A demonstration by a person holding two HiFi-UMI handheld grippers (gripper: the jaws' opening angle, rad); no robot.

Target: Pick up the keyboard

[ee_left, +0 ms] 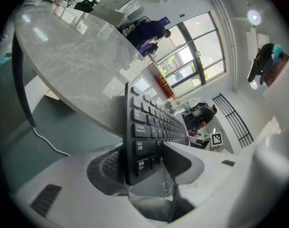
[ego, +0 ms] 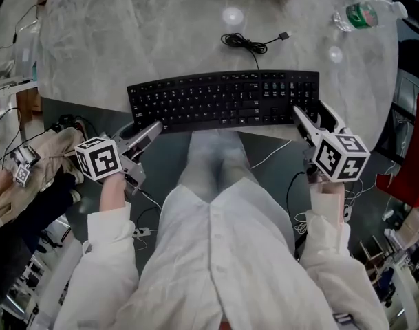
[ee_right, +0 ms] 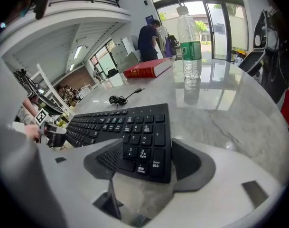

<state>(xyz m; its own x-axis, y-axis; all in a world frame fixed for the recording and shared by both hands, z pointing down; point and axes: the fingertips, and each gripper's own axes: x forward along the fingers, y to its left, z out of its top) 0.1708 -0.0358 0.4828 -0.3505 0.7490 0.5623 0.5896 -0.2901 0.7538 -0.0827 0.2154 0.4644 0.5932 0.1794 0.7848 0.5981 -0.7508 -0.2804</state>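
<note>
Item: black keyboard (ego: 223,100), flat on the grey marble table (ego: 161,33), lying along its near edge, directly ahead of you.
Your left gripper (ego: 148,130): jaws spread, straddling the keyboard's left end, one jaw under and one over the keys; not clamped.
Your right gripper (ego: 314,120): jaws spread, the keyboard's near right corner sitting between them; not clamped.
Keyboard cable (ego: 245,43): coiled just behind the keyboard.
Water bottle (ego: 364,14): at the table's far right, well apart.
</note>
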